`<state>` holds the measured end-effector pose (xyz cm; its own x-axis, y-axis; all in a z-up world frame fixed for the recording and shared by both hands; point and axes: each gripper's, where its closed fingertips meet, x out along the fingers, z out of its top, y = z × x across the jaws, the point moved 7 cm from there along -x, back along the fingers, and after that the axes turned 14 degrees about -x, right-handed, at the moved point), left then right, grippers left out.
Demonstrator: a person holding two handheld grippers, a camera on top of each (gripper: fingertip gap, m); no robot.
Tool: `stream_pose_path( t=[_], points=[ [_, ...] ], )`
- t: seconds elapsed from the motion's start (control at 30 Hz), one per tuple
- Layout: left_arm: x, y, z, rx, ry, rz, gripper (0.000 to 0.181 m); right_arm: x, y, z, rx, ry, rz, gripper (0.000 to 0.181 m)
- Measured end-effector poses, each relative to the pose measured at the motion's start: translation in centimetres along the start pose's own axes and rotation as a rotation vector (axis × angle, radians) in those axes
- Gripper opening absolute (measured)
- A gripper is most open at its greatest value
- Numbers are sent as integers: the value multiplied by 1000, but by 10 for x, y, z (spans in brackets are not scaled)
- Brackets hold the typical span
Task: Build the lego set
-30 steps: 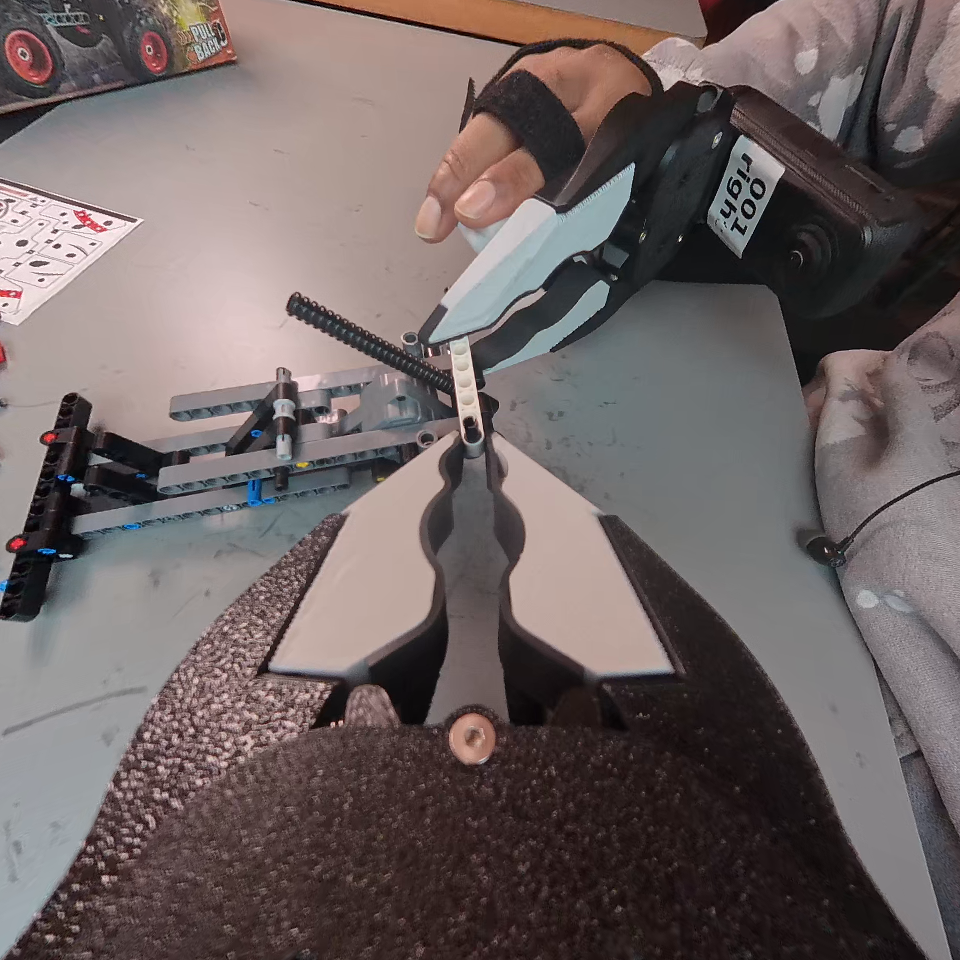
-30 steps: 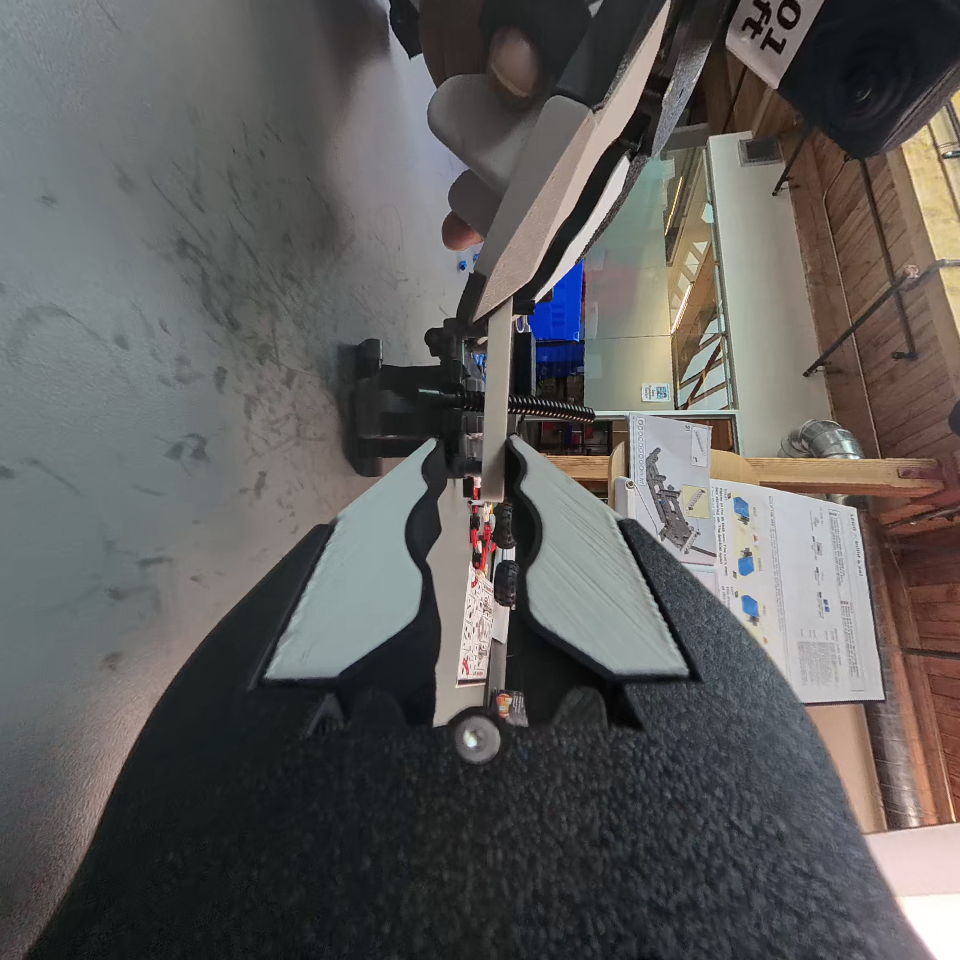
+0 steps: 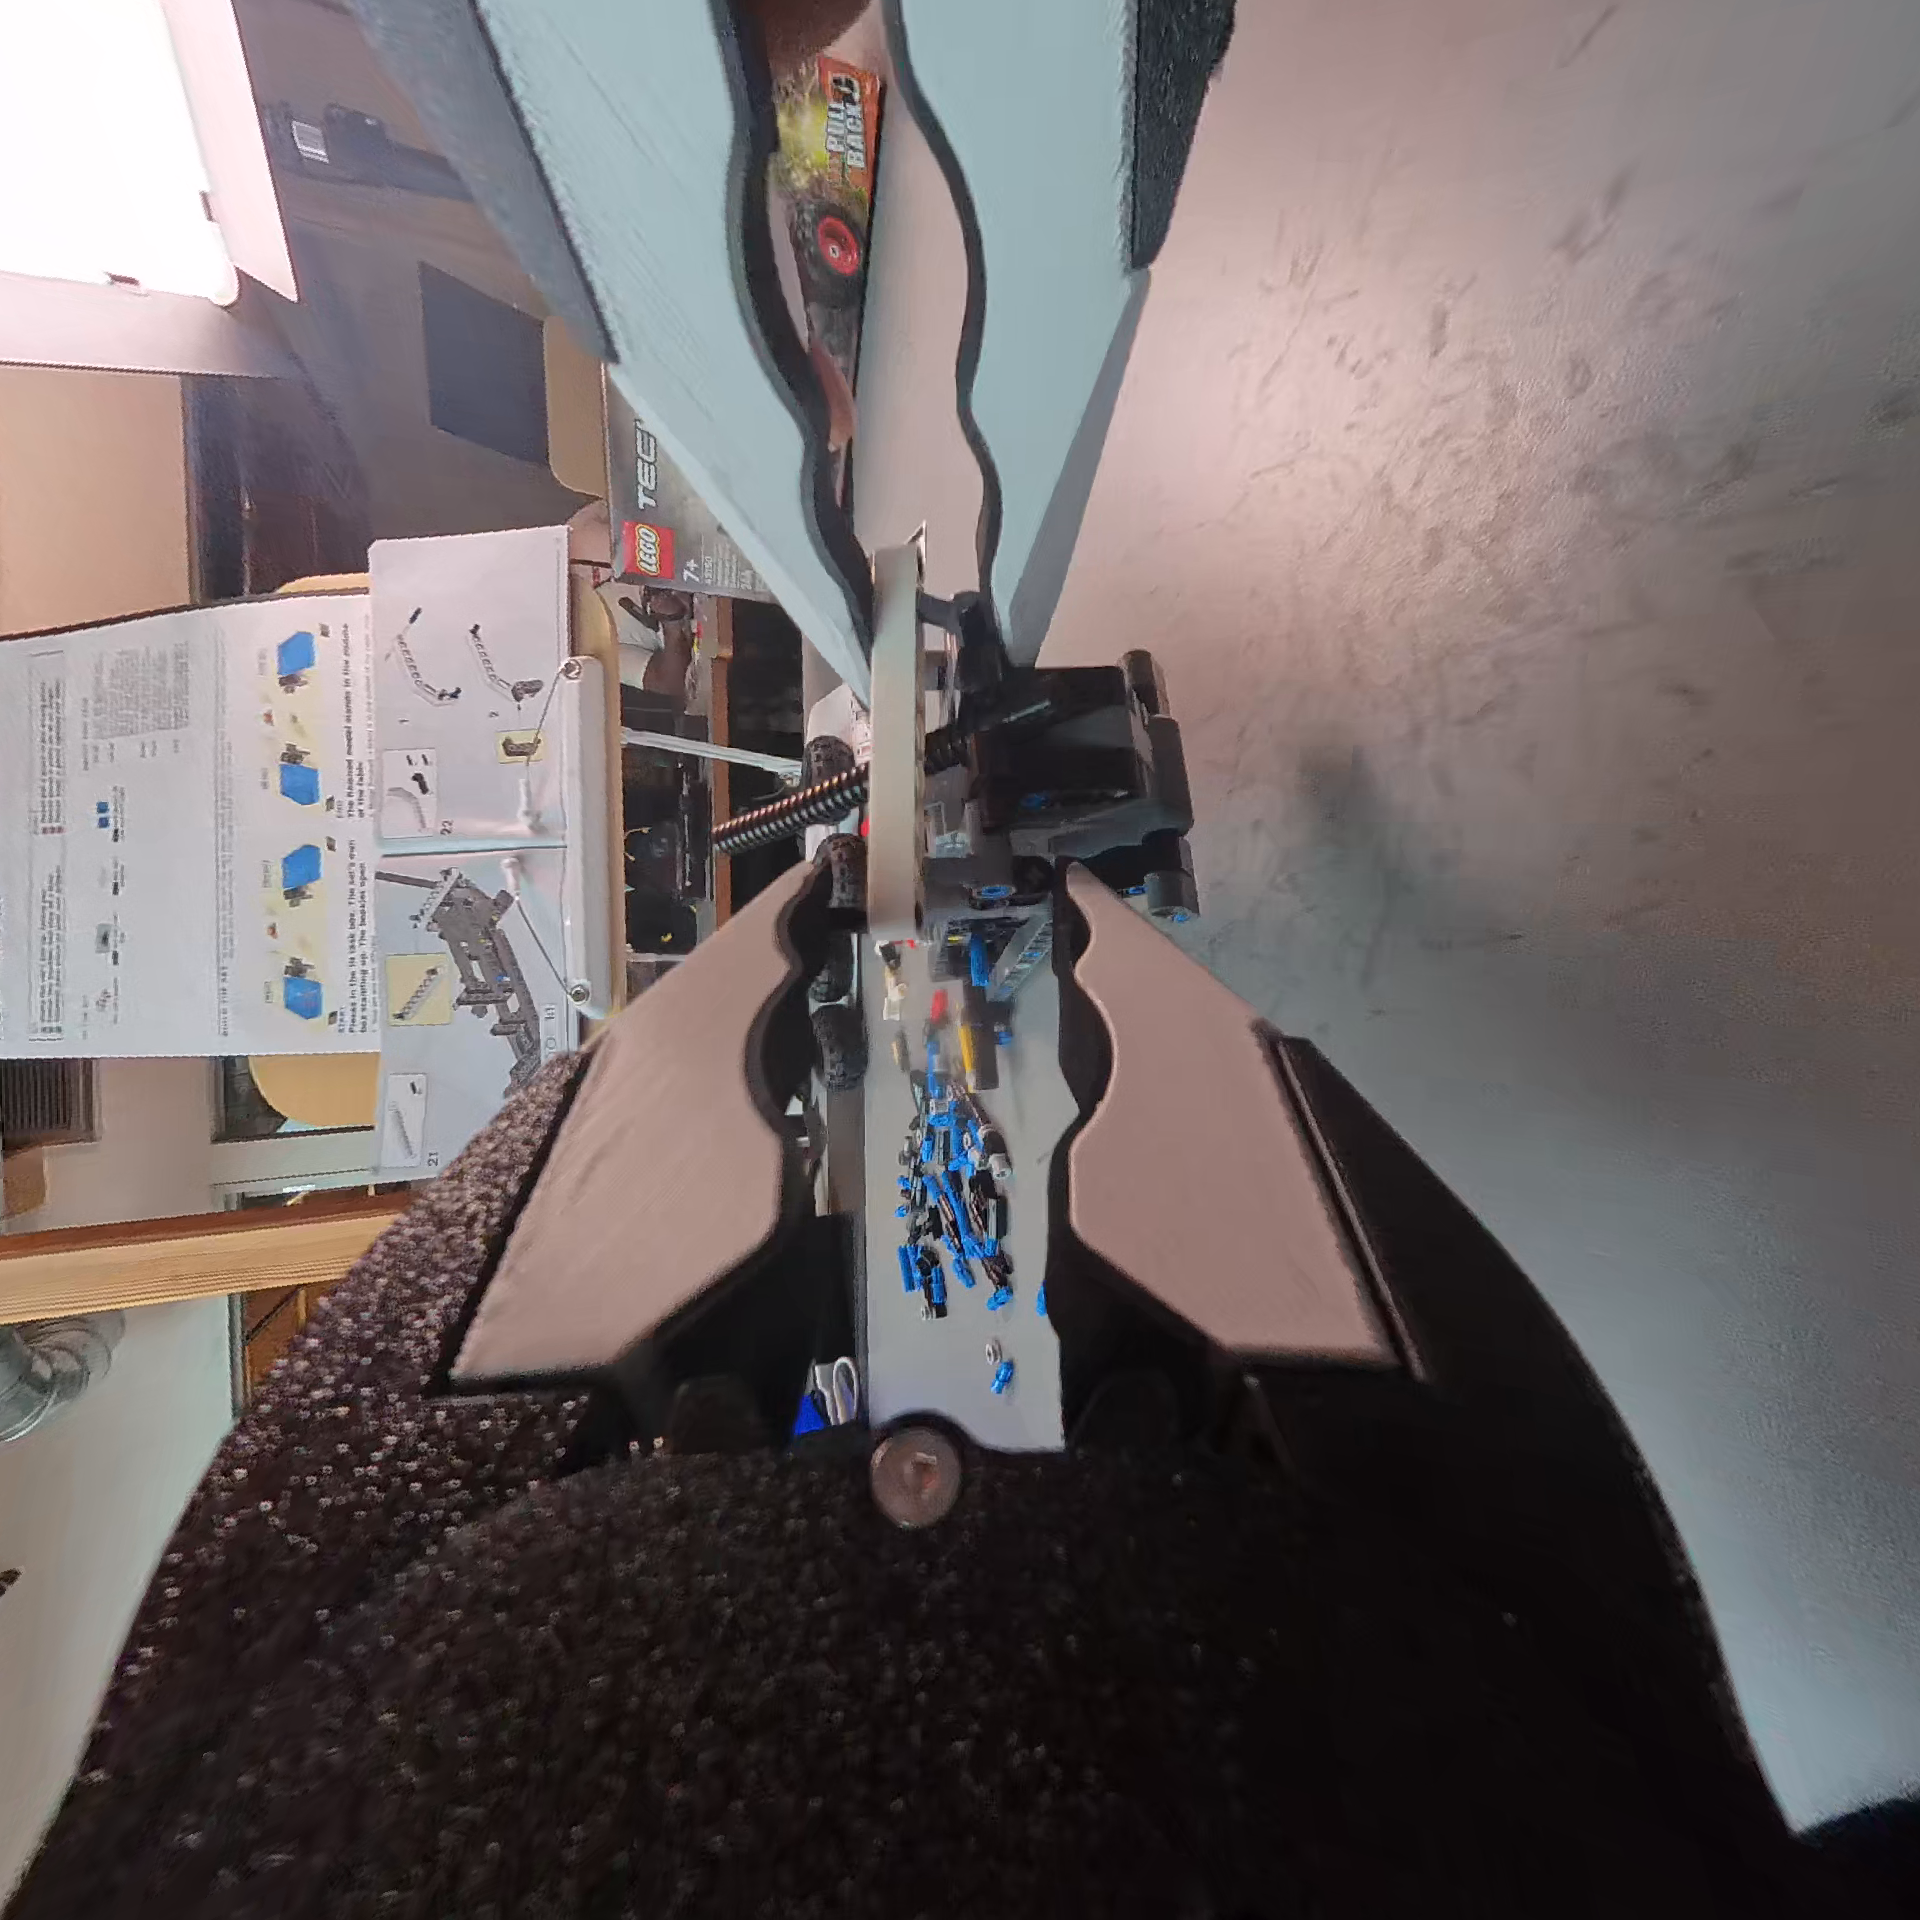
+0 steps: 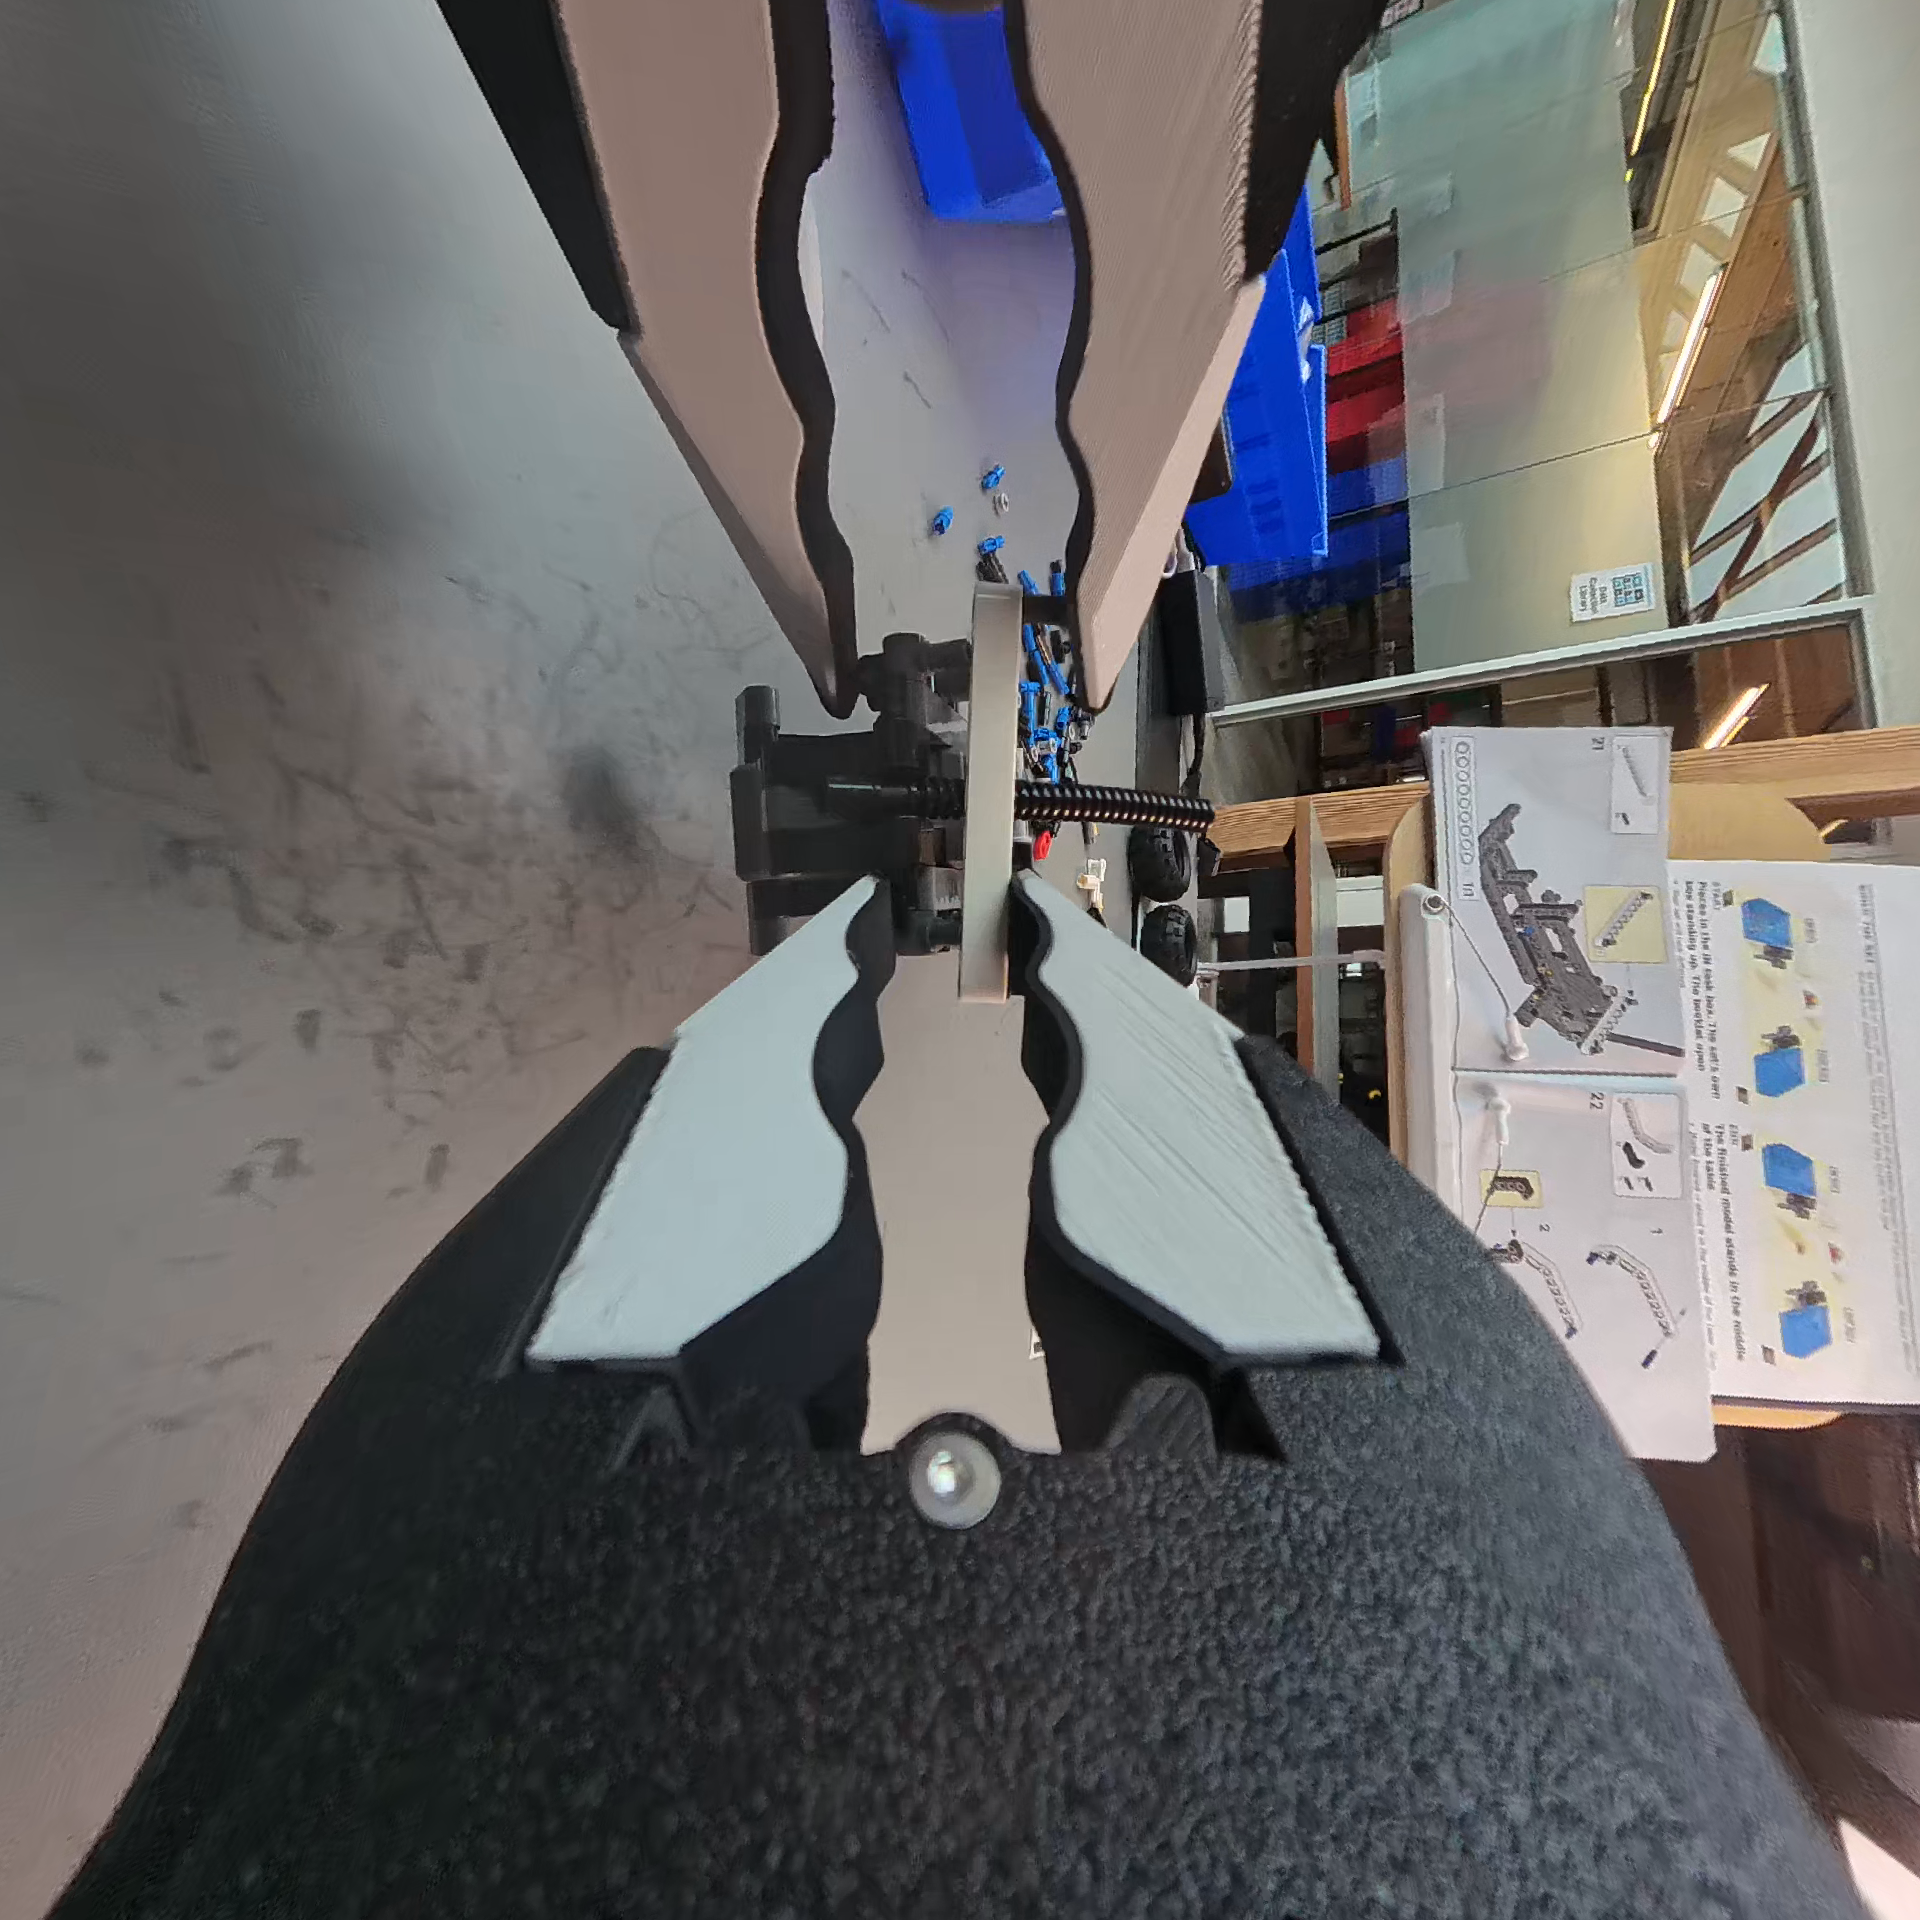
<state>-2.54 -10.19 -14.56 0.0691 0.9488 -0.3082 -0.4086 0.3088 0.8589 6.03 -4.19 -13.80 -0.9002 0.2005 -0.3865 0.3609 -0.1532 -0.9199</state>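
**A:** Where's the model?

**B:** The chassis [image 4: 821, 810] lies on the table [image 4: 312, 727], seen end-on between the two tools. A grey beam [image 4: 987, 790] stands against its end, and a ribbed black rod [image 4: 1112, 805] runs through the beam and sticks out to the right.

**A:** And the tongs?

**B:** The right gripper [image 4: 951, 891] is pinched in. One finger lies on the beam's outer face and the other on the black block behind it, so it looks clamped on the beam. The left gripper [image 3: 945, 894] comes from the far side with its fingers apart. They straddle the beam and chassis, and I see no grip there.

**A:** So this is a seating step?

**B:** I think so: pressing the beam home on its pins. Squeeze square to the beam's face, along the line of the rod, so the pins don't cock. The left tool would do best closing on the chassis body as a brace, not on the beam.

**A:** Risks?

**B:** The chassis may skid towards the blue pins [image 3: 945, 1195] beyond it. Check the hole position against the instruction booklet [image 4: 1548, 935] on the right.
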Motion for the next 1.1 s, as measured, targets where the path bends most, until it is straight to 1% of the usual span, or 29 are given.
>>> stream_pose_path(
  t=[0.13,0.23,0.33,0.43,0.5,0.63,0.7,0.9,1.0,1.03,1.1],
  points=[
    [-6,12,1,26,40,3,45,1,-19,6,17,0,62,21],
    [-10,23,1,-3,76,-31,43,2,-32,8,39,-16,105,20],
    [-16,32,1,-24,79,-41,43,3,-42,7,84,-58,127,20],
    [-23,36,2,-49,59,-60,42,1,-45,8,111,-104,136,20],
    [-27,37,3,-47,43,-70,41,-2,-45,8,96,-136,128,21],
    [-33,34,5,-54,10,-97,40,-6,-42,8,116,-185,137,21],
    [-34,32,5,-37,2,-98,38,-7,-40,10,116,-182,148,22],
    [-36,34,6,-37,7,-93,42,-8,-43,12,139,-148,148,20],
    [-36,36,7,-97,-3,-123,43,-8,-43,12,151,-151,149,20],
    [-37,38,6,-142,-16,-144,44,-8,-43,13,153,-150,149,20],
    [-41,43,4,-288,-51,-188,46,-8,-41,12,152,-143,136,20]
  ],
)
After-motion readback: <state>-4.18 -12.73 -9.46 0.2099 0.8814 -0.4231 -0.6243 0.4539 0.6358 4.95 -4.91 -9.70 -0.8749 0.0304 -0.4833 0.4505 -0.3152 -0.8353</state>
